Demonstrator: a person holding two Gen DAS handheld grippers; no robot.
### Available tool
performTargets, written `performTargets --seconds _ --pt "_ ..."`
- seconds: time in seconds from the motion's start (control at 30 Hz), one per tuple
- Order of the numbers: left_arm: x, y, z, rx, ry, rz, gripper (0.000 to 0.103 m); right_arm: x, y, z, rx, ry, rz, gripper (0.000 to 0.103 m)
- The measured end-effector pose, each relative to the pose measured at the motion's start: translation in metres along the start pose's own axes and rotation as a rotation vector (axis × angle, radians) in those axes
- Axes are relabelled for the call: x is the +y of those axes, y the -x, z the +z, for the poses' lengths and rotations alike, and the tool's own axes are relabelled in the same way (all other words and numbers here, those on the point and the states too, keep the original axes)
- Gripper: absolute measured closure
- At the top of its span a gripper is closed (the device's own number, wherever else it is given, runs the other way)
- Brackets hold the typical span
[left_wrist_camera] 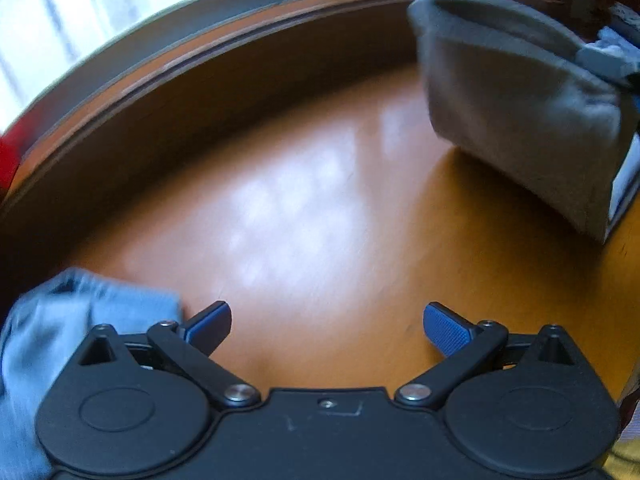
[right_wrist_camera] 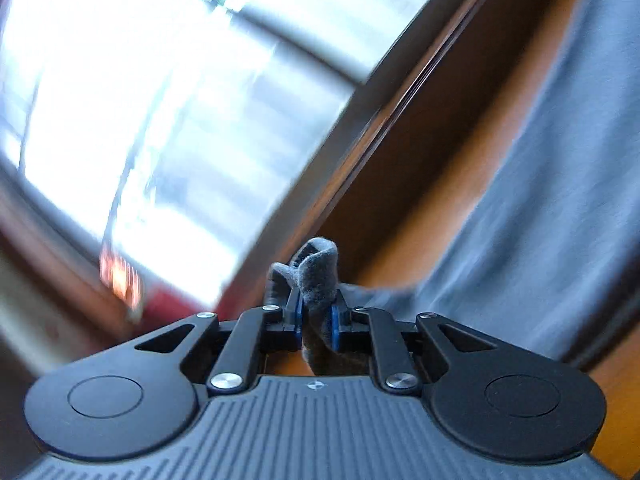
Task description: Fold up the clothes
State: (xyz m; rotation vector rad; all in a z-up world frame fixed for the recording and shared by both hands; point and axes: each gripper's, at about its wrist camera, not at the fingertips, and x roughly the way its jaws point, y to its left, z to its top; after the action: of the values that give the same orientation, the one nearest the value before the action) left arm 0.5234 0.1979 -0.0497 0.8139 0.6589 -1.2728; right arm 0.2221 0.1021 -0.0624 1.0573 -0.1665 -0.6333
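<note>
My left gripper (left_wrist_camera: 327,326) is open and empty above the orange-brown wooden table (left_wrist_camera: 304,208). A grey garment (left_wrist_camera: 516,104) hangs lifted off the table at the upper right of the left wrist view, held by my right gripper at its far right edge. A light blue-grey cloth (left_wrist_camera: 60,320) lies at the lower left beside the left gripper. In the right wrist view my right gripper (right_wrist_camera: 316,320) is shut on a bunched edge of the grey garment (right_wrist_camera: 540,200), which drapes down to the right over the table.
A raised wooden rim (left_wrist_camera: 200,60) runs along the table's far edge, with a bright window (right_wrist_camera: 140,100) behind it. Something red (left_wrist_camera: 8,160) shows at the far left edge.
</note>
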Motion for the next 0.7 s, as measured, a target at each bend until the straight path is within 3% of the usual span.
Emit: performTargets --seconds 0.07,0.13,0.27,0.33,0.4,0.47,0.57,0.67,0.7 --pt "-0.012 0.000 0.015 -0.030 -0.030 -0.015 0.000 -0.017 0.016 0.012 -0.092 -0.022 -0.053 0.089" --pt "-0.027 0.000 0.030 -0.068 -0.068 -0.039 0.000 -0.036 0.025 0.021 -0.128 -0.026 -0.137 0.086" --pt "-0.055 -0.002 0.054 -0.129 -0.122 -0.087 0.000 -0.061 0.016 0.027 -0.088 0.096 -0.461 0.065" --pt "-0.065 -0.002 0.062 -0.148 -0.140 -0.112 0.000 -0.056 0.024 0.029 -0.116 0.125 -0.511 0.059" --pt "-0.076 -0.003 0.067 -0.163 -0.161 -0.141 0.000 -0.039 0.036 0.030 -0.159 0.194 -0.501 0.043" --pt "-0.082 -0.006 0.068 -0.182 -0.185 -0.150 0.000 -0.020 0.046 0.029 -0.186 0.291 -0.480 0.044" --pt "-0.088 -0.012 0.065 -0.193 -0.203 -0.153 0.000 0.007 0.045 0.019 -0.126 0.444 -0.382 0.053" --pt "-0.095 -0.023 0.065 -0.157 -0.216 -0.165 0.000 0.005 0.033 0.016 -0.032 0.450 -0.248 0.058" --pt "-0.097 -0.029 0.067 -0.143 -0.221 -0.161 0.000 0.001 0.024 0.016 -0.009 0.450 -0.257 0.059"
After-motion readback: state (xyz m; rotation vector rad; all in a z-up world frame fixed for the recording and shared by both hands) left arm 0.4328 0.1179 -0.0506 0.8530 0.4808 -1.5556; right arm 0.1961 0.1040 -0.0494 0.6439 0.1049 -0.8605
